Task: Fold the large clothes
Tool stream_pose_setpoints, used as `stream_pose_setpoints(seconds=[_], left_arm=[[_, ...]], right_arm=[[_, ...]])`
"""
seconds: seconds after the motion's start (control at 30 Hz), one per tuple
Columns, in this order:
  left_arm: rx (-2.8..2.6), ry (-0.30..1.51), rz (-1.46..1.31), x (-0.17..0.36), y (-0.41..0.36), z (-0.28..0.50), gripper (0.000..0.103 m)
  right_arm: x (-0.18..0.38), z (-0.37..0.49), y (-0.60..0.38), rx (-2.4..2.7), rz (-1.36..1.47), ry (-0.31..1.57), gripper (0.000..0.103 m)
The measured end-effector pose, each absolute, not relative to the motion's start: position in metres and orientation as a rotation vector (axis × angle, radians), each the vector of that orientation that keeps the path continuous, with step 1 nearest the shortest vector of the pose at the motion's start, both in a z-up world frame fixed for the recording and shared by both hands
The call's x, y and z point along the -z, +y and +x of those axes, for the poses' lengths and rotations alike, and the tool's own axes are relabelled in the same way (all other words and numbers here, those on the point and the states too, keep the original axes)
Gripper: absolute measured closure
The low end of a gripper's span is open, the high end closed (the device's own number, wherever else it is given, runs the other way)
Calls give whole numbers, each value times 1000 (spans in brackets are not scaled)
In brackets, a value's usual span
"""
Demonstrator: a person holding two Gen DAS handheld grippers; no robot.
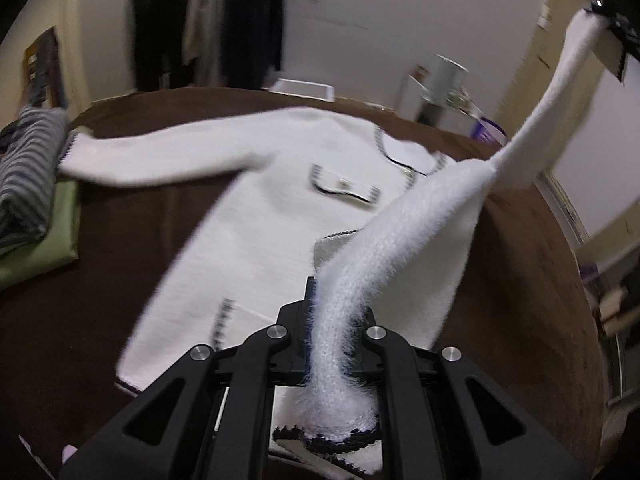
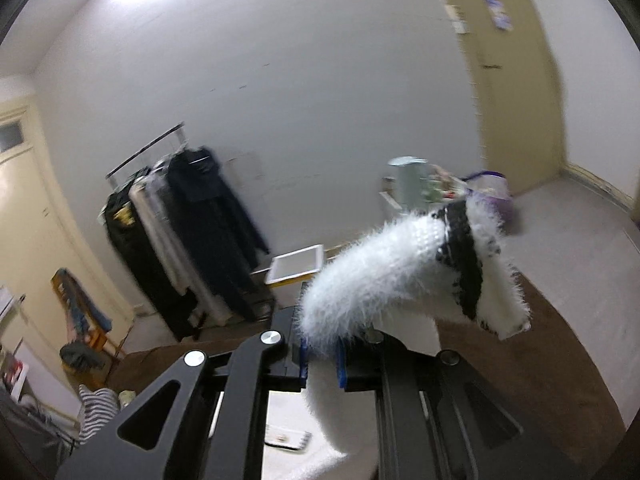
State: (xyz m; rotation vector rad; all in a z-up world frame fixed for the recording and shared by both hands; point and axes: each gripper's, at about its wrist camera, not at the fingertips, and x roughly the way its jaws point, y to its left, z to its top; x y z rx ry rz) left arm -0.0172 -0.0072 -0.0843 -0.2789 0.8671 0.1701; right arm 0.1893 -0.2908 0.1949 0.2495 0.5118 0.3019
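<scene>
Diagonally: white cardigan [image 1: 256,208] body lengthwise, sleeve [image 1: 532,136] upstretched.

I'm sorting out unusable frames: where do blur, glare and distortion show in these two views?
Left wrist view: the white cardigan and hanging clothes are motion-smeared, the brown surface bows from the fisheye. Right wrist view: ceiling glare washes the upper wall, the clothes rack is blurred, the fuzzy cuff is sharper.
</scene>
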Motion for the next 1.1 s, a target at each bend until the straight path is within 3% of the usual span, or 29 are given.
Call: stream_pose_setpoints(seconds=[0.23, 0.5, 0.7, 0.9, 0.97, 1.1], left_arm=[[-308, 872, -361, 101, 62, -25, 92], [-466, 917, -448, 145, 137, -39, 92], [-467, 976, -441, 184, 147, -37, 91], [-445, 994, -482, 199, 155, -38, 91], [-438, 995, -514, 202, 161, -37, 88], [-461, 995, -615, 209, 184, -41, 57]], right_arm=[[-201, 217, -165, -433, 154, 566, 93], [-155, 231, -20, -562, 40, 676, 93], [-106, 234, 67, -640, -38, 741, 93], [-83, 234, 95, -675, -60, 747, 93], [-82, 236, 105, -685, -68, 743, 93], [-88, 241, 119, -714, -50, 730, 93]])
